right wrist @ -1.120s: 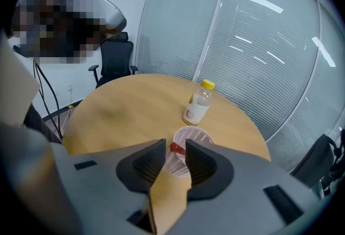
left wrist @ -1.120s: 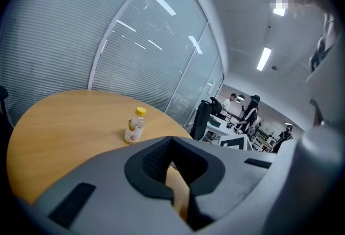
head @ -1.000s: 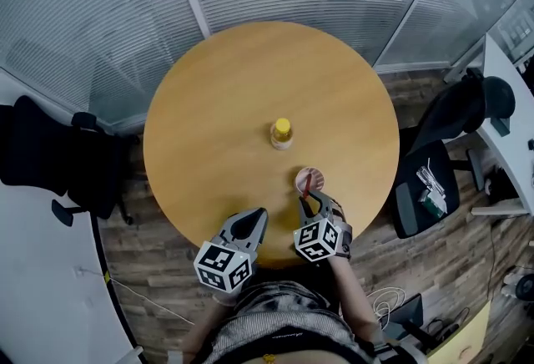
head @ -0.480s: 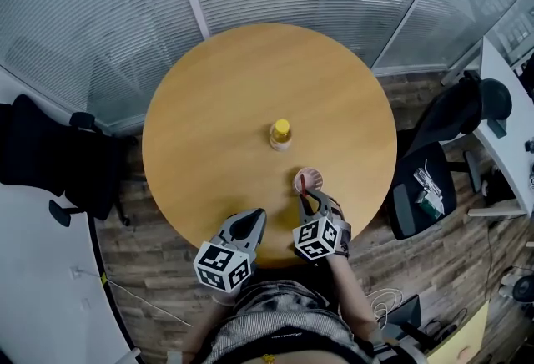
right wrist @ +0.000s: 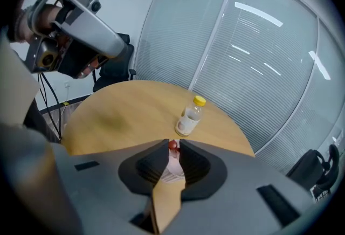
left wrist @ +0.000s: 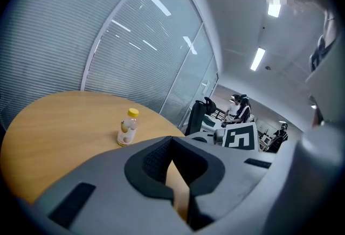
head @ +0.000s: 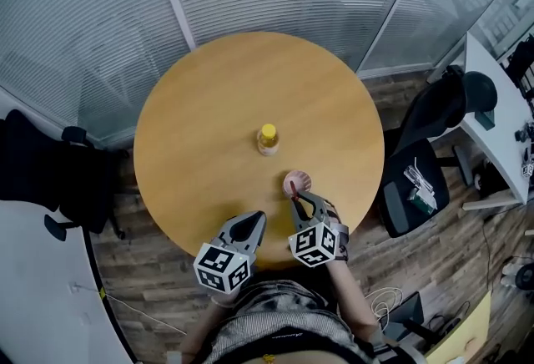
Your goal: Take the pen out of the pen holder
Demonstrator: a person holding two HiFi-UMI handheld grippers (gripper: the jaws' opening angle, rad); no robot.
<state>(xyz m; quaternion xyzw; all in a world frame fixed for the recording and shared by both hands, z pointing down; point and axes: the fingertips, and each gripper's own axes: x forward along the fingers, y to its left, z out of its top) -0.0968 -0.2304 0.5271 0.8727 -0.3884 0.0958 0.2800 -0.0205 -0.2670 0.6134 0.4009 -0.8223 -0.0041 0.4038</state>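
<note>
A small pink-white pen holder (head: 298,181) stands on the round wooden table (head: 200,120) near its front edge, with a red pen (head: 292,190) leaning out of it toward me. My right gripper (head: 294,199) reaches the holder's near rim. In the right gripper view its jaws stand almost together around the pen's red top (right wrist: 173,146), with the holder (right wrist: 173,167) showing pale behind the gap. My left gripper (head: 256,215) hovers at the table's front edge, shut and holding nothing. The left gripper view shows its tips meeting (left wrist: 171,140).
A clear bottle with a yellow cap (head: 267,139) stands at the table's middle, just beyond the holder. Black office chairs stand left (head: 42,166) and right (head: 421,158) of the table. Glass walls with blinds run behind it, and a white desk (head: 496,95) is at far right.
The head view has swung, so the table, bottle and holder sit further left in the picture. My right gripper's tips have drawn up to the holder's rim around the pen. The left gripper has stayed put.
</note>
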